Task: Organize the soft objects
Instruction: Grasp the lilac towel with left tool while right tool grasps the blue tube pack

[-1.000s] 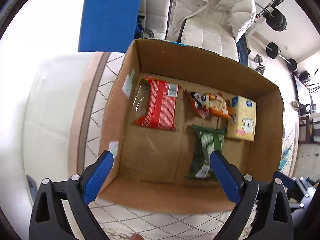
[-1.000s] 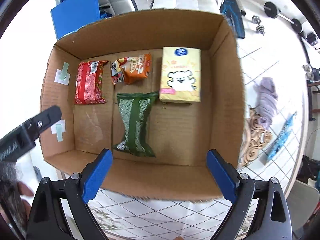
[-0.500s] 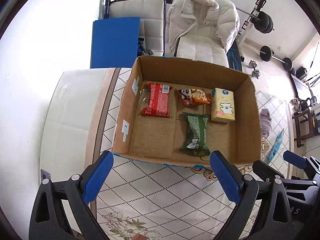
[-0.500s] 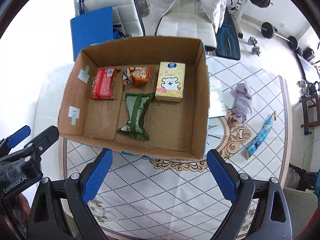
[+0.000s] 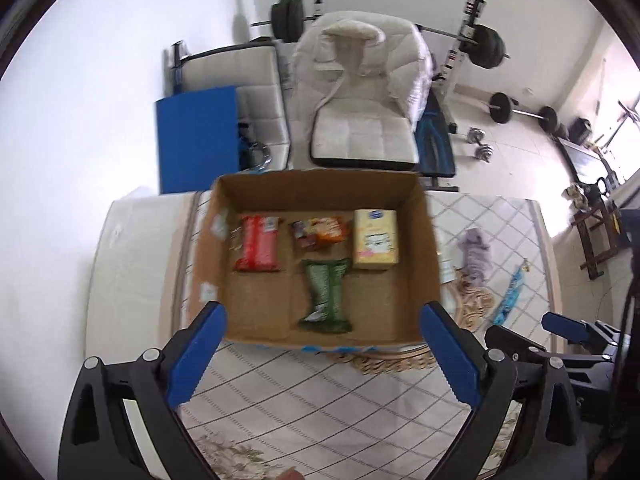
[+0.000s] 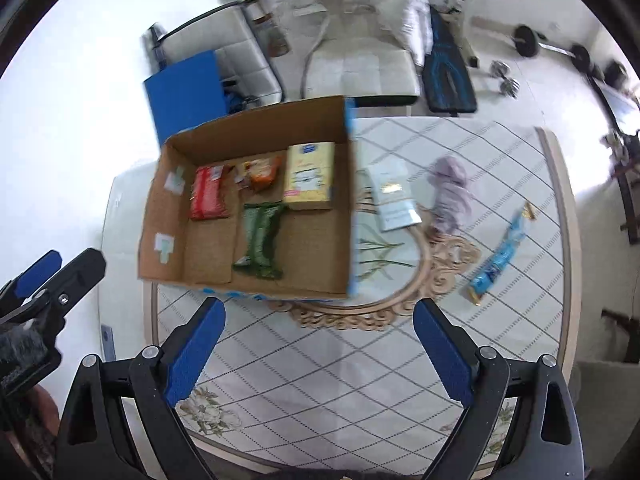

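Note:
An open cardboard box (image 5: 428, 248) (image 6: 348, 200) stands on the table. Inside lie a red packet (image 5: 258, 248) (image 6: 208, 198), an orange snack bag (image 5: 322, 232) (image 6: 262, 172), a green packet (image 5: 326, 294) (image 6: 262, 240) and a yellow tissue pack (image 5: 376, 244) (image 6: 309, 178). Right of the box lie a white pouch (image 6: 394, 196), a lilac cloth (image 5: 476, 256) (image 6: 450, 194) and a blue wrapper (image 5: 510, 300) (image 6: 496, 258). My left gripper (image 5: 320, 356) and right gripper (image 6: 316, 354) are open and empty, high above the table, near the box's front.
The table (image 6: 320, 380) has a diamond-pattern cloth with a gold oval ornament (image 6: 400, 308). Behind it stand a white padded chair (image 5: 360, 120), a blue board (image 5: 196, 136) and weights on the floor. The other gripper shows at each view's edge.
Both grippers have pulled back and risen away from the box, so the whole box and the table around it now show. The items in the box have not moved.

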Tool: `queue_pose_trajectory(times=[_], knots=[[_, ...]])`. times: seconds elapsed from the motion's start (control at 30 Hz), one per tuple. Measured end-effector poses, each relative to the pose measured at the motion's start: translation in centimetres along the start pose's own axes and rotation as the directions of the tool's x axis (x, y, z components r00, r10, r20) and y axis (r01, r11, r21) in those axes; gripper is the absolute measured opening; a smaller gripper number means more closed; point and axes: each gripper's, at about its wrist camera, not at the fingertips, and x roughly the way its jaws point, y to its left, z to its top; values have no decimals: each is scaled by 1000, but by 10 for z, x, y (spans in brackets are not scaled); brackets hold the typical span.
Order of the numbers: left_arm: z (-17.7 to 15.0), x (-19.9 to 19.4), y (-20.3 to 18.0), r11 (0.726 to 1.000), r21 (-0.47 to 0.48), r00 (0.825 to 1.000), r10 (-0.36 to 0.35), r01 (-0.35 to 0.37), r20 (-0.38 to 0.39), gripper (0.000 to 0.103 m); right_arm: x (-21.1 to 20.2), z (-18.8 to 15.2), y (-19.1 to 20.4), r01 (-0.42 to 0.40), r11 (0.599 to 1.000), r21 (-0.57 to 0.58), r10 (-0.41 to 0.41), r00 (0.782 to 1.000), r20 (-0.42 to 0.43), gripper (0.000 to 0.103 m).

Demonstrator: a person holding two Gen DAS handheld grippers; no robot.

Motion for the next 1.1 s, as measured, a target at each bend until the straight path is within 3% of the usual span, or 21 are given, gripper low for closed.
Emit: queue_pose_trajectory(times=[0.13,0.27,0.37,0.53,0.67,0.83,0.9,0.93,0.97,1.1], knots=[[29,32,-74,993,88,994,-78,84,-72,99,14,15,-94,57,983,176,-52,998,-36,97],[54,98,-152,970,178,968,-127,166,-215,99,54,33,-185,103,937,334,-66,990,-121,97],[65,158,-201,956,240,945,-85,166,-316,99,97,42,-227,112,908,403,-39,982,-186,97],[68,244,-245,943,301,901,-1,145,-433,98,159,51,-249,128,892,434,-9,964,-266,93],[64,284,-257,935,324,866,39,144,-498,98,195,53,-257,151,883,445,-1,947,-321,79],[54,311,-270,926,335,832,44,174,-553,98,208,53,-255,179,891,416,-25,937,-348,62],[50,317,-276,923,345,826,57,171,-561,98,208,55,-252,207,903,376,-64,931,-358,45],[49,318,-278,923,343,823,54,175,-565,98,208,55,-252,211,906,366,-71,931,-359,42],[47,319,-280,923,342,822,52,178,-568,98,206,55,-254,219,908,358,-82,929,-360,30],[39,322,-292,913,363,813,62,188,-579,98,202,52,-273,243,904,352,-103,923,-372,26]])
